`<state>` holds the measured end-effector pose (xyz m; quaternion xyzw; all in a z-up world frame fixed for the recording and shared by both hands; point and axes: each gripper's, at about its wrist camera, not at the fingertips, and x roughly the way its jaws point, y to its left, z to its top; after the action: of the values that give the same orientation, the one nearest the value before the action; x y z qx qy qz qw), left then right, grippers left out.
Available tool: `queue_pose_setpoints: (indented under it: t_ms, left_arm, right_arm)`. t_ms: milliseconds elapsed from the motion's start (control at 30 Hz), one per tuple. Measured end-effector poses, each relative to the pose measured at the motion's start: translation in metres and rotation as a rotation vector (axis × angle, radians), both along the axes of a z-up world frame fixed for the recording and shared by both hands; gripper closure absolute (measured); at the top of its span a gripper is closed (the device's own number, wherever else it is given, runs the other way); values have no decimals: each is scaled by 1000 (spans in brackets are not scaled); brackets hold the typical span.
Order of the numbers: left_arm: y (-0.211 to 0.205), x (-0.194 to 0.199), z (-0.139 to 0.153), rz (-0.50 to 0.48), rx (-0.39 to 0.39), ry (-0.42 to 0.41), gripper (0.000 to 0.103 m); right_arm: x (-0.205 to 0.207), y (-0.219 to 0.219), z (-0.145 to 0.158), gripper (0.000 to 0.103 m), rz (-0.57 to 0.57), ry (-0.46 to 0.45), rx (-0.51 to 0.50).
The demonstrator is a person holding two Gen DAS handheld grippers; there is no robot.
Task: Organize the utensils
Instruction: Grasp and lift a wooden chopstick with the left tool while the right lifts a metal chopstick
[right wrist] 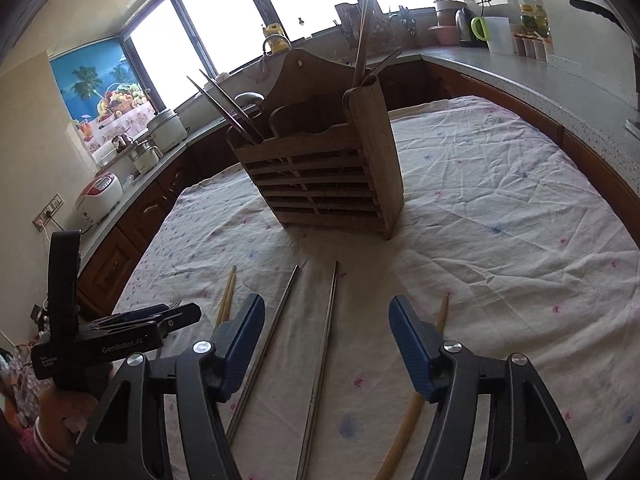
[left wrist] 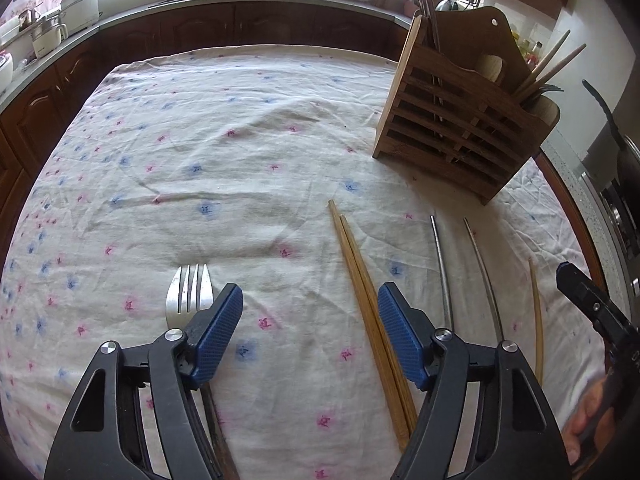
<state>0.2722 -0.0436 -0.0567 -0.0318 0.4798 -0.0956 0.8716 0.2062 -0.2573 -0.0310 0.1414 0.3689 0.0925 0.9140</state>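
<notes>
A wooden utensil holder [left wrist: 464,120] stands on the floral tablecloth [left wrist: 240,140], with chopsticks and a spoon in it; it also shows in the right wrist view [right wrist: 328,176]. My left gripper [left wrist: 310,312] is open and empty above the cloth. A metal fork [left wrist: 190,296] lies by its left finger, a pair of wooden chopsticks [left wrist: 360,280] by its right finger. My right gripper [right wrist: 326,324] is open and empty over two metal chopsticks [right wrist: 324,344]. A single wooden chopstick [right wrist: 416,400] lies under its right finger.
Kitchen counters [left wrist: 200,8] with pots and a rice cooker [right wrist: 100,196] curve around the table. A stove edge [left wrist: 616,184] is at the right. The left gripper's body [right wrist: 116,340] shows at the left in the right wrist view.
</notes>
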Motion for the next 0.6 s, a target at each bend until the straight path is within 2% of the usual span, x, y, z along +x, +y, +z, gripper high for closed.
queue_pose_setpoints:
  t_ms: [100, 433, 600]
  left_arm:
    - [-5, 6, -9, -11, 15, 28, 51]
    - [-17, 15, -11, -24, 57, 6, 51]
    - [-15, 19, -12, -40, 75, -7, 63]
  right_arm:
    - [3, 0, -5, 44, 1, 13, 7]
    - [16, 3, -16, 46, 8, 50, 12]
    - [27, 8, -25, 53, 21, 80, -8]
